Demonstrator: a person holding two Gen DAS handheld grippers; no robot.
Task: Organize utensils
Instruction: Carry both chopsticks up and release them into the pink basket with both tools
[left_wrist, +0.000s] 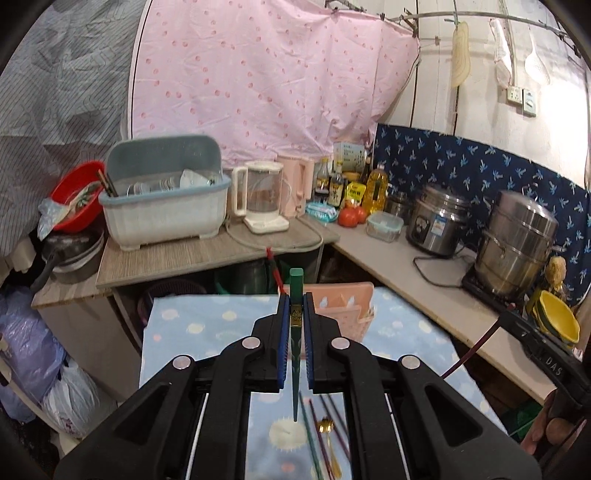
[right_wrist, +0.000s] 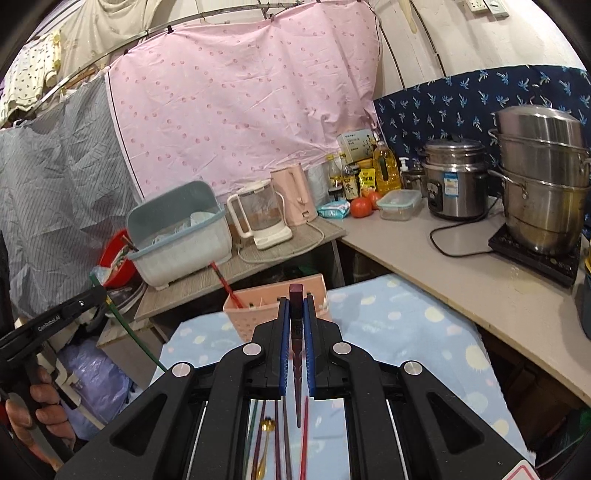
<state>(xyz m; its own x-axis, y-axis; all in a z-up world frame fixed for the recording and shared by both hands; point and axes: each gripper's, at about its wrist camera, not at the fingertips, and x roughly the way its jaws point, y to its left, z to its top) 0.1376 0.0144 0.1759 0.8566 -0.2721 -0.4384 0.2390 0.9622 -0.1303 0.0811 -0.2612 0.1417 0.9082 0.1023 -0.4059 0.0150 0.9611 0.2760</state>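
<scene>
Green chopstick (left_wrist: 296, 332) pinched in my left claw (left_wrist: 296, 306); maroon chopstick (right_wrist: 296, 325) pinched in my right claw (right_wrist: 296, 308). Only the right view reads "GenRobot.AI"; the left shows "DAS".

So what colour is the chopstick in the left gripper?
Dark green chopstick, clearest in the left wrist view.

Your grippers (left_wrist: 296, 306) are chunky black plastic, blue pads (right_wrist: 284, 354), silver bolts (right_wrist: 251, 348), white lettering on the side
</scene>
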